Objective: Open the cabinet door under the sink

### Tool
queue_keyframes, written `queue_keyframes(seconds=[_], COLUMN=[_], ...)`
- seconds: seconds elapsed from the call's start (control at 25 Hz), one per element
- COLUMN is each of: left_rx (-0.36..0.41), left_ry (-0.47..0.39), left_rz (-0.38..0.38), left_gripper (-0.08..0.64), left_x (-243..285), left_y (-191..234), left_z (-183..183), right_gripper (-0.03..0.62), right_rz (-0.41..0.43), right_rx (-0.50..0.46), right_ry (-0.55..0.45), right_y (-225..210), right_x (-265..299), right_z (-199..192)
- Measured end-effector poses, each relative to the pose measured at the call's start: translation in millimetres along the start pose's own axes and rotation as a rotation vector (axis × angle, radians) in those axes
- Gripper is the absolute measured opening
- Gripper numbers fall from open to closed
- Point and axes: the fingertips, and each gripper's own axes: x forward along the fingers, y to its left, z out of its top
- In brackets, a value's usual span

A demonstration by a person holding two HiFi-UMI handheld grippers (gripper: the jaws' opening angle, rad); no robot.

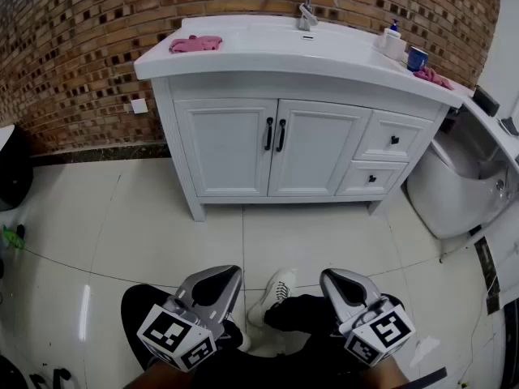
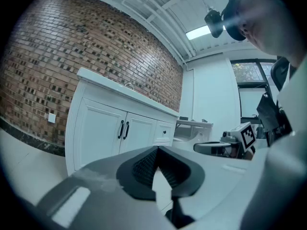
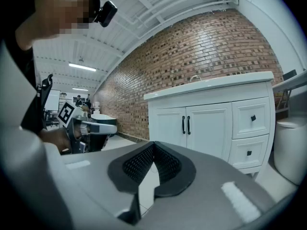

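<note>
The white vanity cabinet [image 1: 227, 148] stands against the brick wall, its two doors closed. Two black handles [image 1: 274, 134] sit side by side where the left door [image 1: 223, 146] and the right door [image 1: 312, 148] meet. Both grippers are held low, well short of the cabinet, over the floor tiles. My left gripper [image 1: 223, 275] is shut with nothing in it, its tips touching [image 2: 156, 150]. My right gripper [image 1: 336, 280] is also shut and empty [image 3: 153, 145]. The door handles [image 2: 123, 129] [image 3: 185, 124] show ahead in both gripper views.
Two drawers [image 1: 392, 140] fill the cabinet's right side. On the counter are a faucet [image 1: 304, 6], a pink cloth [image 1: 195, 44], a soap bottle [image 1: 392, 40] and a blue cup [image 1: 417, 57]. A white toilet [image 1: 458, 181] stands to the right. A shoe [image 1: 276, 290] shows between the grippers.
</note>
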Motion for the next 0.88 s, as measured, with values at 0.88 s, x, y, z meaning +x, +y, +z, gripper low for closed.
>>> queue_keyframes(seconds=[0.88], left_rx=[0.064], left_ry=[-0.041], left_rz=[0.042], left_gripper=[0.003], left_x=[81], left_y=[57], left_z=[45], right_gripper=[0.008], right_rz=[0.008], right_rx=[-0.134], right_ry=[-0.040], right_y=[-57], right_x=[78], right_z=[42])
